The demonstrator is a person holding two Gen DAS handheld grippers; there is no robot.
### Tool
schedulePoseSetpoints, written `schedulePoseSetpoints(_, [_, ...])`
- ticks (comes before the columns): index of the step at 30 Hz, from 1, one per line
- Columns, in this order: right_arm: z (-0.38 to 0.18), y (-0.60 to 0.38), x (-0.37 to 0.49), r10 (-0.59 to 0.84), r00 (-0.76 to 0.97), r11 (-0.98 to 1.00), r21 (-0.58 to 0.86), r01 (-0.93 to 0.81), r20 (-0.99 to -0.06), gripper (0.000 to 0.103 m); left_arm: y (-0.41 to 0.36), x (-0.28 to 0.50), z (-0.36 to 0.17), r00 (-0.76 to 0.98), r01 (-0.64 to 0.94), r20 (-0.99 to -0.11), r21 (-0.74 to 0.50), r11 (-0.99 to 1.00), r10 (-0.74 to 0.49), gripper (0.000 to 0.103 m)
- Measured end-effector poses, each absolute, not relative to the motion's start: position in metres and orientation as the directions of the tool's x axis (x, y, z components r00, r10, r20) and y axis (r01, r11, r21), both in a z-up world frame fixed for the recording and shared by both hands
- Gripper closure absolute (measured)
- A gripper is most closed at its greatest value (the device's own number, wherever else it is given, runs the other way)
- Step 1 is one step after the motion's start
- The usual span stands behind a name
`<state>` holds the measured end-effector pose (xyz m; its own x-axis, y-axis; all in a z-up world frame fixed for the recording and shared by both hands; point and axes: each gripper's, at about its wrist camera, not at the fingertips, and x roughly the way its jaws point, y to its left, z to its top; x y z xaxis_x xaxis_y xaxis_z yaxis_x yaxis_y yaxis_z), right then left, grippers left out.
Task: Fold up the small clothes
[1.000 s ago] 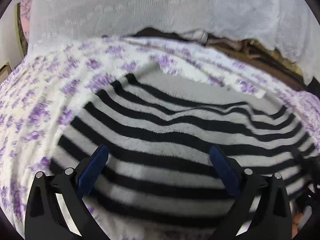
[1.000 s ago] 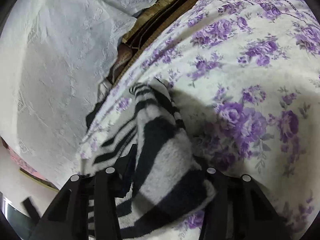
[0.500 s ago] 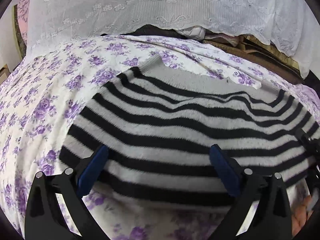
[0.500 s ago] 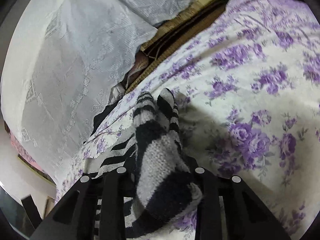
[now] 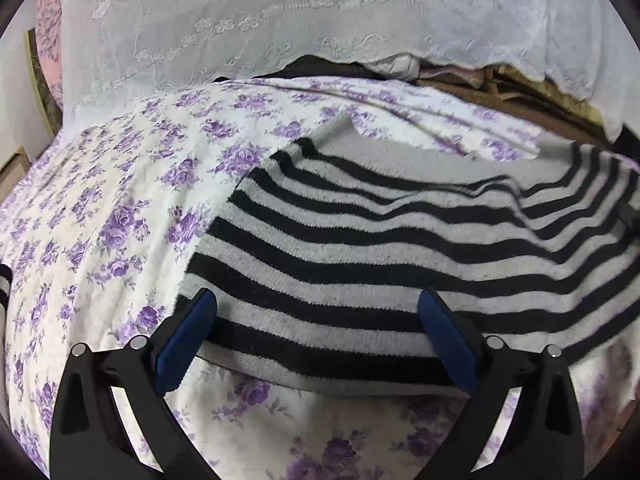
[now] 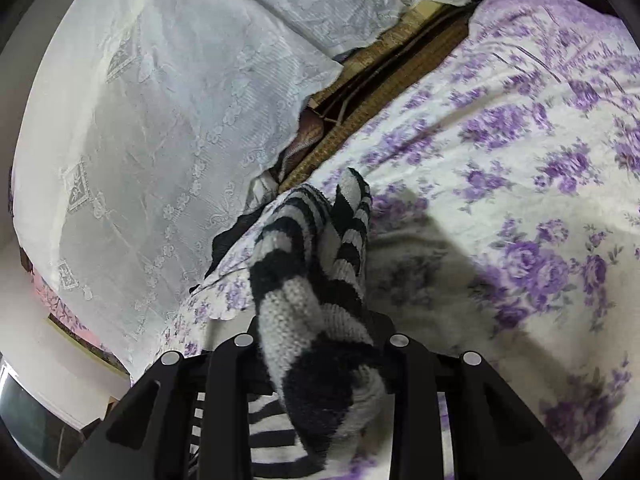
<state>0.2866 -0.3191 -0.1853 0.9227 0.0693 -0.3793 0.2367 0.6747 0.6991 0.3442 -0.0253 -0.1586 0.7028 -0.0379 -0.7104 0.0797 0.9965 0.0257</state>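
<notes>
A black-and-grey striped knit garment [image 5: 400, 248] lies spread on a bed sheet with purple flowers [image 5: 120, 208]. My left gripper [image 5: 316, 332] is open, its blue-padded fingers wide apart just above the garment's near hem, holding nothing. My right gripper [image 6: 320, 344] is shut on a bunched part of the same striped garment [image 6: 316, 280], which rises between the fingers and hides their pads. The right gripper's dark edge shows at the far right of the left wrist view [image 5: 630, 216].
A white lace cloth [image 5: 320, 20] hangs behind the bed, also in the right wrist view [image 6: 160, 120]. A brown woven mat and dark gap [image 6: 380, 80] run along the bed's far edge. Another striped piece [image 5: 4, 284] peeks in at the left.
The left gripper has drawn back toward the garment's near hem, so more sheet shows below it. The right gripper has lifted and tilted with the bunched fabric still in it.
</notes>
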Motion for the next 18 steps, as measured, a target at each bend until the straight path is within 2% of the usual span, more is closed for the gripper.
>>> schedulePoseSetpoints(5, [-0.172, -0.301, 0.29, 0.062, 0.931, 0.694, 0.685, 0.219, -0.359, 0.074, 0.024, 0.338, -0.144, 0.74, 0.034, -0.672, 0.075, 0.997, 0.025, 0.005])
schedulePoseSetpoints(7, [-0.17, -0.295, 0.293, 0.066, 0.932, 0.692, 0.69, 0.214, -0.355, 0.074, 0.048, 0.343, -0.149, 0.722, -0.006, -0.69, 0.06, 0.998, 0.046, 0.005])
schedulePoseSetpoints(11, [-0.163, -0.278, 0.299, 0.077, 0.935, 0.695, 0.691, 0.199, -0.346, 0.074, 0.084, 0.362, -0.172, 0.636, -0.065, -0.771, -0.094, 0.993, -0.032, 0.005])
schedulePoseSetpoints(18, [-0.154, -0.252, 0.313, 0.092, 0.937, 0.714, 0.679, 0.173, -0.336, 0.074, 0.073, 0.368, -0.176, 0.637, -0.039, -0.77, -0.076, 0.996, -0.034, 0.005])
